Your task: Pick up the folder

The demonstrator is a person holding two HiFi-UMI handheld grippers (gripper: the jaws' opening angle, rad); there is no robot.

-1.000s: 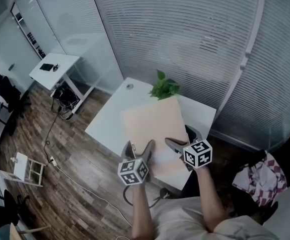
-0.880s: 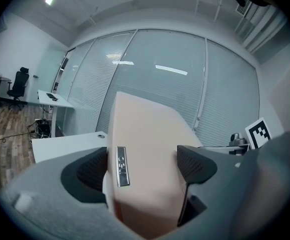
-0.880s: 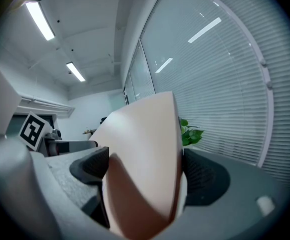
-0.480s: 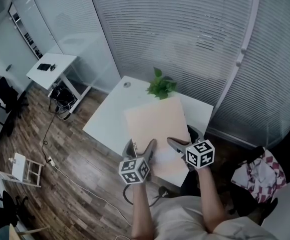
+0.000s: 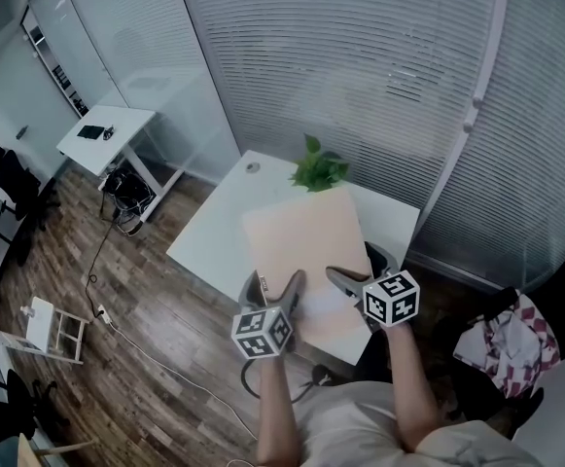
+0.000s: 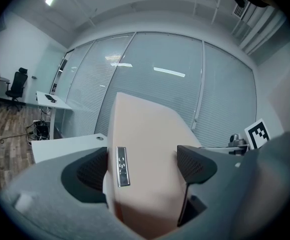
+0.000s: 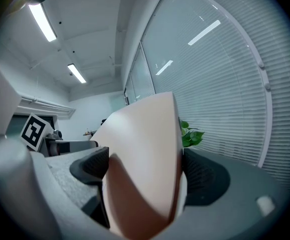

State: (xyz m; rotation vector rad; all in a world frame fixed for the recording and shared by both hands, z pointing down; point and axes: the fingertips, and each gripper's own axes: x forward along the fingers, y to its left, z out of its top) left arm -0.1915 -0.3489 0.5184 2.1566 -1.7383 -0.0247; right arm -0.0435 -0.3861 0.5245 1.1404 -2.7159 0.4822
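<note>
A pale peach folder [image 5: 306, 246] is held up in the air above the white table [image 5: 214, 232], tilted away from me. My left gripper [image 5: 274, 295] is shut on its near left edge, and my right gripper [image 5: 345, 288] is shut on its near right edge. In the left gripper view the folder [image 6: 145, 149] fills the gap between the dark pads, with a small metal label holder [image 6: 122, 166] on its spine. The right gripper view shows the folder [image 7: 145, 159] clamped between both pads, its edge rising upward.
A green potted plant [image 5: 318, 169] stands at the table's far edge, just behind the folder. A small white desk [image 5: 107, 134] stands far left on the wood floor. Blinds cover the glass wall behind. A checked cloth [image 5: 511, 343] lies at right.
The view shifted slightly; the folder stays held in both grippers at nearly the same height and tilt.
</note>
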